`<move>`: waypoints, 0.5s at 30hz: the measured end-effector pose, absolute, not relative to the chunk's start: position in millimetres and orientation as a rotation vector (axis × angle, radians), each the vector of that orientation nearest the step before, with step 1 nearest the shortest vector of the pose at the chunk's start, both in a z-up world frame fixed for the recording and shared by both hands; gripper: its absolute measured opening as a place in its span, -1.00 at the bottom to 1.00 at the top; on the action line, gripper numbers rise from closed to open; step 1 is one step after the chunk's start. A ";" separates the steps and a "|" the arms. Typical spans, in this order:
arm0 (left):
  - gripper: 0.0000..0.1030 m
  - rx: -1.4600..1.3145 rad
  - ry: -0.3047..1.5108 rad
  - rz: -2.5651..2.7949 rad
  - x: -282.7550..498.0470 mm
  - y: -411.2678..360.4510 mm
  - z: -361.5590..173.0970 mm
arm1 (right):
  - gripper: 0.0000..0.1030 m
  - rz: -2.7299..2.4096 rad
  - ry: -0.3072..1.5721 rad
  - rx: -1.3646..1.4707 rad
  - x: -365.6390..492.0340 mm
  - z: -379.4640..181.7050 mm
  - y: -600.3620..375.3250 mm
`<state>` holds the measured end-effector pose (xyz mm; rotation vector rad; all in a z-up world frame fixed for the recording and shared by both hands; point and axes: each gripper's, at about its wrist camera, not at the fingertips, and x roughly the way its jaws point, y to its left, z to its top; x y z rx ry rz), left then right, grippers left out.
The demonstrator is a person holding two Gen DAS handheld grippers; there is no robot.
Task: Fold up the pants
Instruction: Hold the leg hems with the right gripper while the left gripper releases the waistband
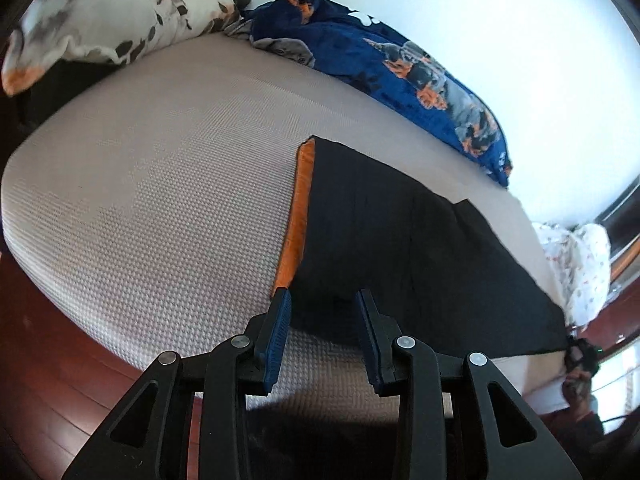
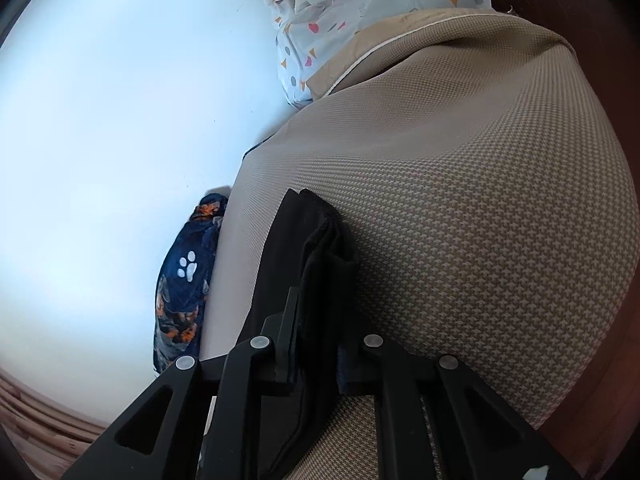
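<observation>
Two blue pads of the left gripper (image 1: pixel 323 300) stand apart over the black pants (image 1: pixel 420 248) on the bed (image 1: pixel 160 200), holding nothing. From the right wrist, the right gripper (image 2: pixel 316 320) pinches the pants' bunched edge; thick layers might slip out.

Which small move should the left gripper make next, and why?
Probably ease the left gripper forward and close on the near edge of the black pants. Its fingers are open and empty, while the right gripper already pinches the other end.
</observation>
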<state>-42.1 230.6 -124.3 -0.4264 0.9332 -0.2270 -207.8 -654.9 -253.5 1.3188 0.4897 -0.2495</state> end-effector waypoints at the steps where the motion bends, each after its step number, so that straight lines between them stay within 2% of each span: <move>1: -0.33 -0.425 0.934 -0.232 -42.2 229.1 -123.7 | -0.78 -0.251 0.489 1.316 -206.7 -252.9 -654.6; 5: -0.40 -0.419 0.969 -0.278 -35.7 214.4 -126.5 | -0.78 -0.257 0.486 1.313 -206.5 -252.4 -654.0; 6: -0.54 -0.399 0.961 -0.278 -35.8 210.0 -125.2 | -0.78 -0.256 0.486 1.313 -206.4 -252.5 -653.7; 7: -0.96 -0.379 0.964 -0.269 -35.0 207.3 -124.8 | -0.78 -0.256 0.486 1.313 -205.8 -252.4 -653.1; 15: -1.00 -0.324 0.933 -0.214 -15.3 200.0 -125.6 | -0.78 -0.258 0.474 1.307 -206.5 -253.4 -651.5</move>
